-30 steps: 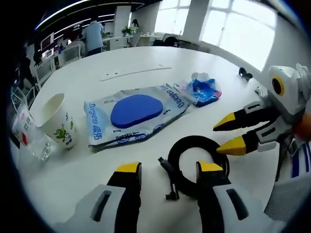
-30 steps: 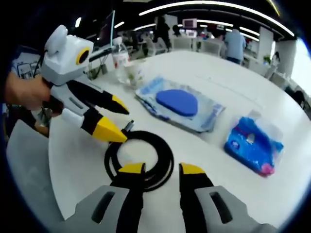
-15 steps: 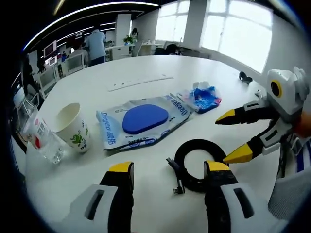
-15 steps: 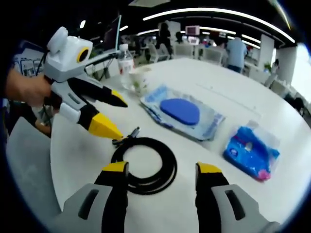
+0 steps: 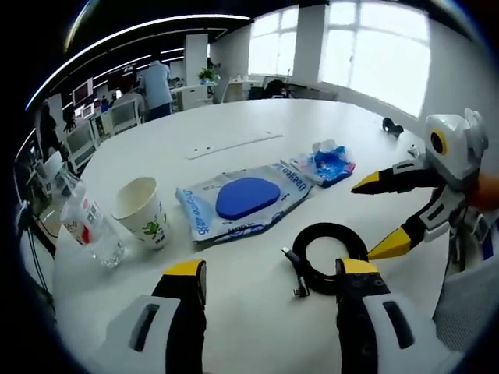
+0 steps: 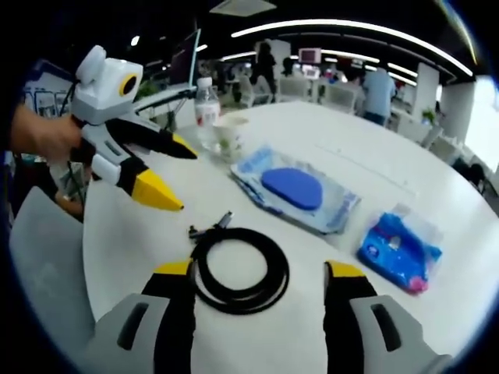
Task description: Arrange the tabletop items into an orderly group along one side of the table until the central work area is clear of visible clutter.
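coiled black cable (image 6: 238,269) lies loose mid-table, between left gripper (image 5: 271,282) and right gripper (image 6: 261,279), both wide open, empty. wipes pack (image 5: 245,200), blue packet (image 5: 327,164), cup (image 5: 143,211), bottle (image 5: 90,230) scattered; grouping not yet started.

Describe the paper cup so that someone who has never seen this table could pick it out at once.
On the big white table, look toward the edge where a clear plastic water bottle stands. The paper cup stands upright and open-topped right beside it, between the bottle and the flat wipes pack with the blue oval. Its white wall with a small green print marks it out from its neighbours.
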{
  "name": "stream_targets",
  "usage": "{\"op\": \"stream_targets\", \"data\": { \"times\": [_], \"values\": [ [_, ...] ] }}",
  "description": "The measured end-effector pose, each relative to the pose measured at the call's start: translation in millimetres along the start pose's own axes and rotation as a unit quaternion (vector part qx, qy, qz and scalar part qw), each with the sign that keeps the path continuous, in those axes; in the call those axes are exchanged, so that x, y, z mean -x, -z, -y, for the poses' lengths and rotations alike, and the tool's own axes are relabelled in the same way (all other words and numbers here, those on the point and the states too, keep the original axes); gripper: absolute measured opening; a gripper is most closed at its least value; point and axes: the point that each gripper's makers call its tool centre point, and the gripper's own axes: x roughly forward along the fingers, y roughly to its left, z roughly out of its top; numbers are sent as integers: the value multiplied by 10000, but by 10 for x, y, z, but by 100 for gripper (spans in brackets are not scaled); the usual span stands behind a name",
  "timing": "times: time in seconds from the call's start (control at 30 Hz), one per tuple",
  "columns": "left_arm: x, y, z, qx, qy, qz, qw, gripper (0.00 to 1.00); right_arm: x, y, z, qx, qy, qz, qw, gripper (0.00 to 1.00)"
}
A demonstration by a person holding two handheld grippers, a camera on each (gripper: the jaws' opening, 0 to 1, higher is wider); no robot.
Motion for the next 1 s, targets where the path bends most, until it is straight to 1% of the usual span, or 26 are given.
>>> {"op": "stream_targets", "data": {
  "times": [0.07,0.13,0.2,0.3,0.43,0.53,0.7,0.73,0.83,1.0],
  "values": [
    [29,-2,-4,3,5,34,10000,70,9,-15,-10,51,0,16,10000,68],
    [68,-14,-12,-80,-9,83,9999,71,26,-31,-24,99,0,34,9999,74],
    [117,-12,-17,-132,-26,99,9999,73,47,-56,-26,118,13,88,9999,76],
    [201,-7,-48,-164,-67,183,9997,74,92,-123,-33,-13,52,272,9996,81],
    [290,45,-100,-212,-147,210,9994,79,131,-103,-35,-56,112,316,9994,88],
    [363,84,-143,-167,-184,238,9994,80,169,-84,-37,-111,170,342,9992,92],
    [483,136,-170,-150,-235,312,9991,84,265,-120,-67,-194,242,495,9983,96],
    [514,134,-180,-129,-257,373,9989,85,290,-154,-74,-266,245,603,9975,97],
    [593,118,-212,-46,-339,517,9981,87,348,-179,-73,-280,295,663,9970,100],
    [699,137,-257,-84,-466,587,9972,93,450,-215,-64,-275,344,793,9959,100]
  ]
}}
